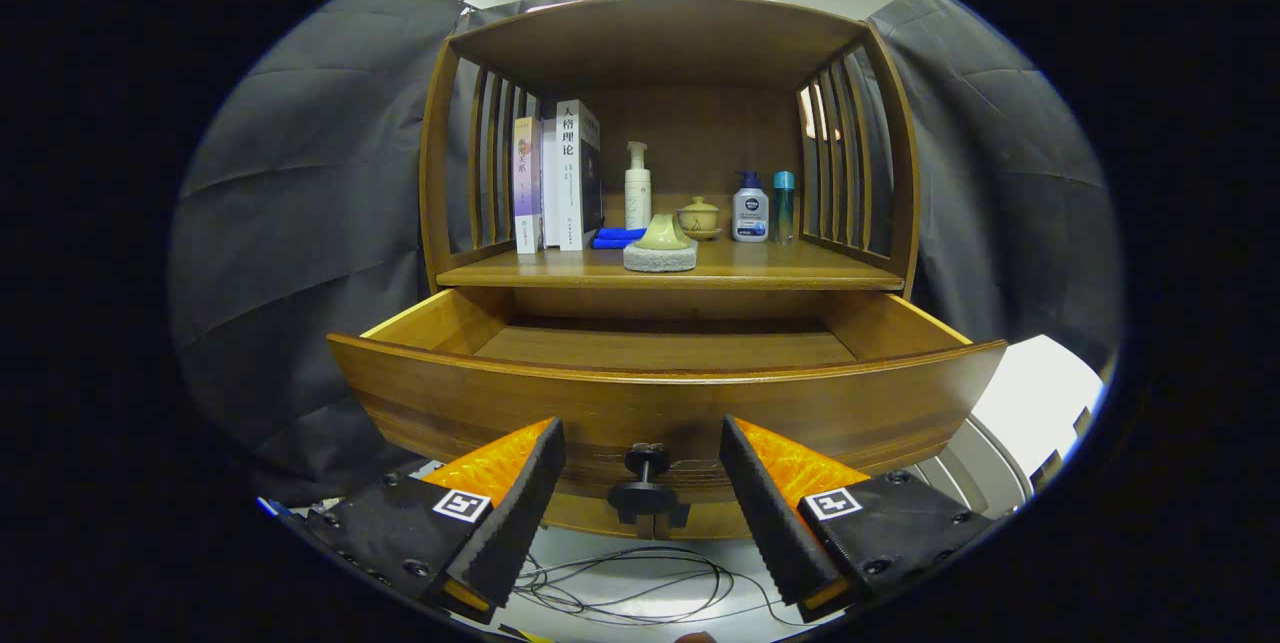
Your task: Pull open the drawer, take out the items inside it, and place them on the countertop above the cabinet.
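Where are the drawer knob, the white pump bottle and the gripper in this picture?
drawer knob (646, 476): gripper view, on its dark stem, between the fingers.
white pump bottle (638, 194): gripper view, on its body, on the countertop.
gripper (642, 453): gripper view, open, midway between its fingertips.

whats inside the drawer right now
The drawer stands pulled open, and the stretch of its floor that shows is bare wood. Its front panel hides the nearest strip of floor. The gripper is open, fingers either side of the knob.
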Tool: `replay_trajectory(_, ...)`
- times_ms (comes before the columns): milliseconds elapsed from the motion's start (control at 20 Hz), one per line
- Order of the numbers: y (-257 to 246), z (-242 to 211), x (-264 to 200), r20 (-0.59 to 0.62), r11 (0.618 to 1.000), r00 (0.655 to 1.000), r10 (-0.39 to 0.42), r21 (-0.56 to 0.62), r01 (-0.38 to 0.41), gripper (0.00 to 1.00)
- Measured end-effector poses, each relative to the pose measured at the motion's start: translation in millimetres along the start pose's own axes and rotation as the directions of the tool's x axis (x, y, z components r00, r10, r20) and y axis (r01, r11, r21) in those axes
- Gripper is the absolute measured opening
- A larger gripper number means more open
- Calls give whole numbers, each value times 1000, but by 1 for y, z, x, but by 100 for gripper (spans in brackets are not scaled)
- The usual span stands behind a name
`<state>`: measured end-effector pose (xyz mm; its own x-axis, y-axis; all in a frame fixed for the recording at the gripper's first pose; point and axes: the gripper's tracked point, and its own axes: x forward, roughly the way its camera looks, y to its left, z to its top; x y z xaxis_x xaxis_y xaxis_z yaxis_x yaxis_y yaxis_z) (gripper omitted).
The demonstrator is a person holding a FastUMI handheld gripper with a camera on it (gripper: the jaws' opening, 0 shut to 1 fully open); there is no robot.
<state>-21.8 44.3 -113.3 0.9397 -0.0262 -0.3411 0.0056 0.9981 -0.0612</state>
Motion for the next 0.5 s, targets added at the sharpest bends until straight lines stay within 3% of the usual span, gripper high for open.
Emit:
replay_trajectory(300, 6, -11, 13, -26, 1000, 1000, 3, -11, -3, 98)
replay_trajectory(500, 3, -10, 15, -14, 997, 999, -44, -60, 43, 97)
